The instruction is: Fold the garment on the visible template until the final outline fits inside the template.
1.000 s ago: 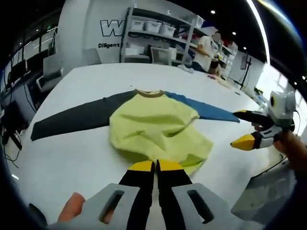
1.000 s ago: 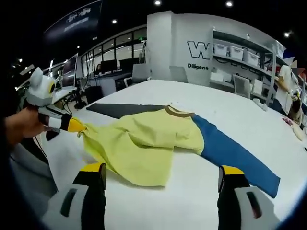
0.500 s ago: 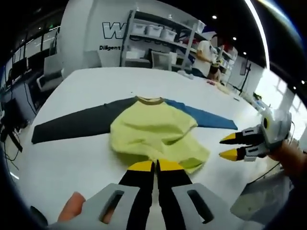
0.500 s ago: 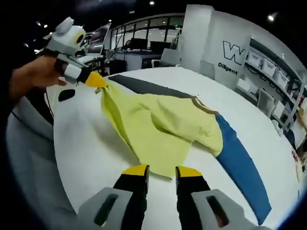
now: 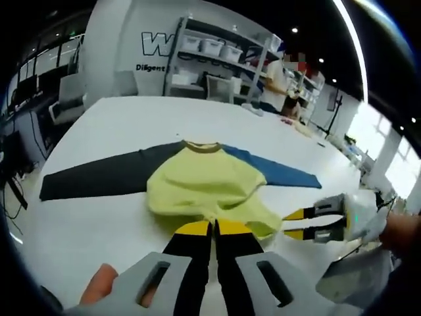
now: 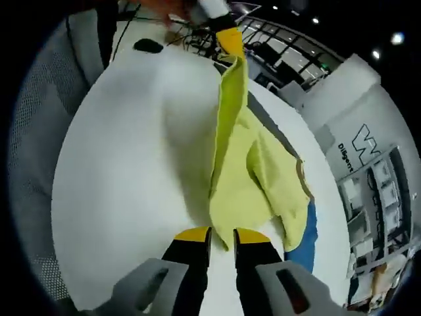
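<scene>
Your left gripper [image 5: 213, 228], with black jaws tipped in glossy yellow, had its jaws pressed together on the near hem of the soft yellow-bodied long-sleeved shirt [image 5: 200, 187], and in the right gripper view it [image 6: 229, 39] held that hem lifted off the smooth white worktop [image 5: 92, 224], so the thin cloth hung in a taut fold from its tips. Your right gripper [image 6: 220, 234] had its yellow-tipped jaws almost closed, a slim gap between them; the shirt's [image 6: 247, 181] loose lower corner lay right at the tips, and I could not tell whether it was pinched. From the left gripper view that gripper [image 5: 295, 224] lay on its side just beside the shirt's hem on the blue-sleeve side, jaws parallel and close.

The shirt's body was crumpled and bunched toward the near edge of the worktop, matte and creased, with a tan ribbed collar [image 5: 203, 146] on its far side. Its dark grey sleeve [image 5: 92, 178] lay flat and straight toward one side edge of the worktop, and its blue sleeve [image 5: 279, 171] ran flat toward the opposite edge. Both sleeves were long, tapered bands.

Beyond the worktop's far edge stood a metal shelving rack [image 5: 217, 56] carrying pale plastic bins.
</scene>
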Motion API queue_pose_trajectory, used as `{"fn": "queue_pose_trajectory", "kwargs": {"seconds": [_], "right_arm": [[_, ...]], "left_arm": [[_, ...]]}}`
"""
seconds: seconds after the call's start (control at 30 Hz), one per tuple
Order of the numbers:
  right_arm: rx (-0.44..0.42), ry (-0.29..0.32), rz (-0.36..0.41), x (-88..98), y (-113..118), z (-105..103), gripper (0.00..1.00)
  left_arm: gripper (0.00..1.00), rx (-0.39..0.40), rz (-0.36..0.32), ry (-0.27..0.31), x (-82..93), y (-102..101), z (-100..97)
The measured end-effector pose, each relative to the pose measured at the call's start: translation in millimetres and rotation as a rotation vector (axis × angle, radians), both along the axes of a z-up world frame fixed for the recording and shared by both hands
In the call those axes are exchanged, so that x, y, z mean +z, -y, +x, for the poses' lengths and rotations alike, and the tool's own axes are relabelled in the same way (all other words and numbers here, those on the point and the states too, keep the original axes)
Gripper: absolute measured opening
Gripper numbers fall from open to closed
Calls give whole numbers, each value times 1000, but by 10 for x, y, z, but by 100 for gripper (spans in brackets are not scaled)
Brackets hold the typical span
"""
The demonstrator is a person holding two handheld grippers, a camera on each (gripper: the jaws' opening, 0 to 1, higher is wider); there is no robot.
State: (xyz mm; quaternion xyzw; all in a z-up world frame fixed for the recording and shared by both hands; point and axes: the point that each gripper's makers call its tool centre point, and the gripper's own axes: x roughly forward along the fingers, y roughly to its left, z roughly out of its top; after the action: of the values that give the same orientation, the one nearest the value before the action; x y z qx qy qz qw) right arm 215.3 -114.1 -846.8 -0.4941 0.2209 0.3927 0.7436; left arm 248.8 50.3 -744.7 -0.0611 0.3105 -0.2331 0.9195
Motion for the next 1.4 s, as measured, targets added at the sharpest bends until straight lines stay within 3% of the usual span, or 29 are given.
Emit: {"fn": "queue_pose_trajectory", "kwargs": {"seconds": [0.03,0.07,0.3,0.37,0.67,0.97,1.4], "right_arm": [[-2,-3,-1,-13,1,3,10],[13,38,-43,-13,29,67,10],[36,36,-82,-115,43,112,11],[39,70,-129,-120,91,173,9],[-23,61,-56,-73,145,284,0],[-46,119,-33,170,213,315,0],[-30,265,-94,783,324,231,0]], "left_arm": [[0,0,-1,1,6,2,2],[0,1,-8,3,34,6,14],[0,2,-29,12,124,32,39],[0,4,-33,13,137,29,46],[0,29,-50,18,194,-51,90],[0,52,-49,19,201,-139,121],[0,57,-45,5,119,-214,73]]}}
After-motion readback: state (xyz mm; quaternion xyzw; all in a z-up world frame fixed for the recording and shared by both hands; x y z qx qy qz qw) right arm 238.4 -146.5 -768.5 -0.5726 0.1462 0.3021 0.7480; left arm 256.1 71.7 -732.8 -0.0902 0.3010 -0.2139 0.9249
